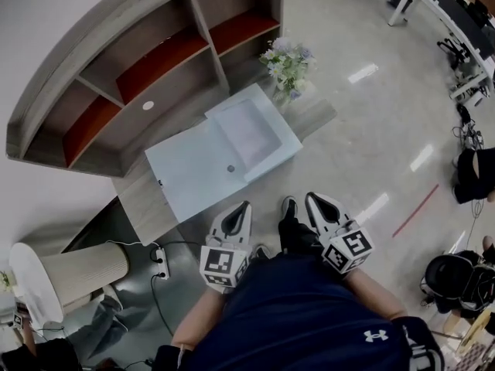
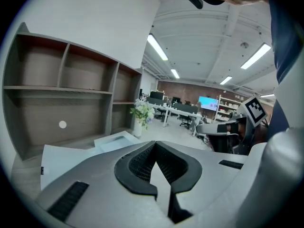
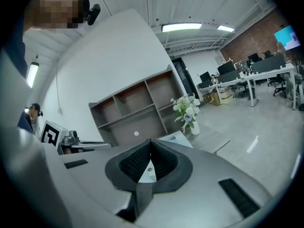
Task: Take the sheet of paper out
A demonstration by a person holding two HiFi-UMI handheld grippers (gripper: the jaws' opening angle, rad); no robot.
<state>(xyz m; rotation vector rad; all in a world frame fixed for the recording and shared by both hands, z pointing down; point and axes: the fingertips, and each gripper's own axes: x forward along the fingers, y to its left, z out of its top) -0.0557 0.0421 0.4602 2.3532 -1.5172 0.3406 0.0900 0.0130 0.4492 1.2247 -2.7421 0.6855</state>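
Note:
A pale blue document folder (image 1: 203,168) with a round snap (image 1: 230,168) lies flat on the wooden desk (image 1: 143,207) under the shelves. Its far half (image 1: 249,130) shows a faint pinkish rectangle that may be the sheet; I cannot tell. The folder also shows in the left gripper view (image 2: 71,158) and in the right gripper view (image 3: 175,137). My left gripper (image 1: 245,205) (image 2: 154,144) is shut and empty, just short of the folder's near edge. My right gripper (image 1: 311,198) (image 3: 150,141) is shut and empty, over the floor beside the desk's corner.
A vase of flowers (image 1: 288,64) stands at the desk's far right corner. Shelves (image 1: 155,60) with red backs rise behind the desk. On the floor are a power strip (image 1: 158,263), a ribbed white cylinder (image 1: 81,273) and my shoes (image 1: 288,207). Office chairs (image 1: 456,277) stand at the right.

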